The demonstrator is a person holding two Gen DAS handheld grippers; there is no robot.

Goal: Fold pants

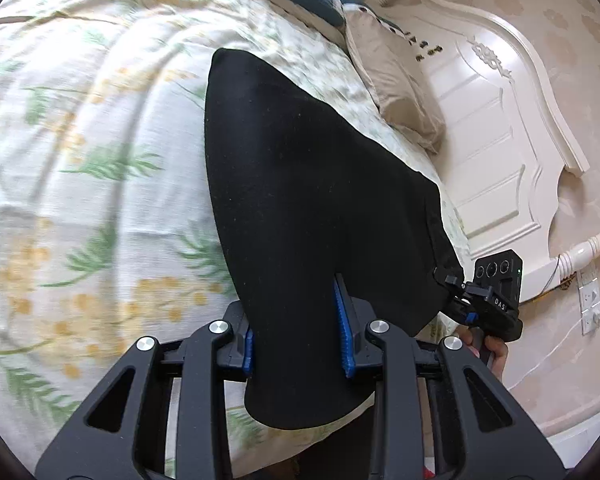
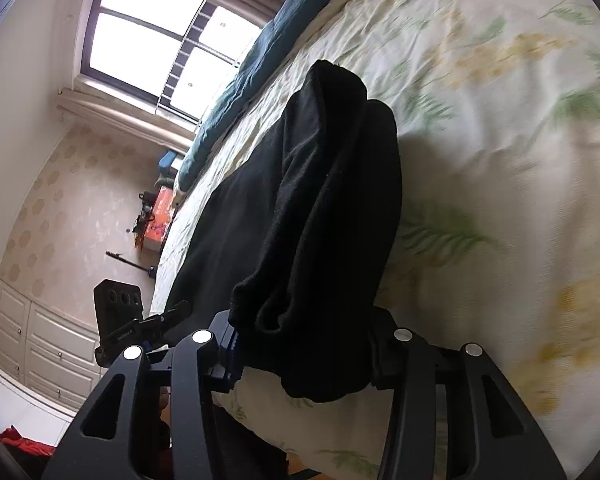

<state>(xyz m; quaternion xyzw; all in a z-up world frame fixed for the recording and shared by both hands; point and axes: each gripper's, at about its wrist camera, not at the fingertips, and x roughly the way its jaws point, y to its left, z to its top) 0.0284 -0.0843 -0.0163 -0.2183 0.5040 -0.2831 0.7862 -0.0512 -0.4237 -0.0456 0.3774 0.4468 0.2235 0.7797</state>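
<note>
You have the black, soft fleece-like pants [image 1: 300,184] pinched at their near edge by both tools, with the rest of the cloth lying across the cream bedspread printed with green fronds and yellow blossoms [image 1: 80,160] and reaching toward the far side of the bed.

Your left gripper [image 1: 298,344] is closed on one near corner: the blue ribbed pads [image 1: 345,336] press the cloth from both sides, and a loose tongue of fabric hangs down below them. Your right gripper [image 2: 300,354] is clamped on a thicker, bunched end with a rolled hem, so its jaws stand wider; its pads are mostly buried in the fabric, so the grip is judged from the way the cloth bulges around them.

Holding two near corners at once looks like the set-up for carrying that edge over the far part of the pants in a single fold, with the span between your hands kept taut so the crease comes out straight.

Much is hard to read. The pants are so dark that seams, waistband and legs cannot be told apart, and how many layers are already stacked is unclear. In the left wrist view your right gripper [image 1: 488,300] shows at the right edge of the cloth, with only fingertips of your hand [image 1: 496,354] visible below it. The white carved headboard [image 1: 500,100] and tan pillow [image 1: 396,84] sit far right.
</note>
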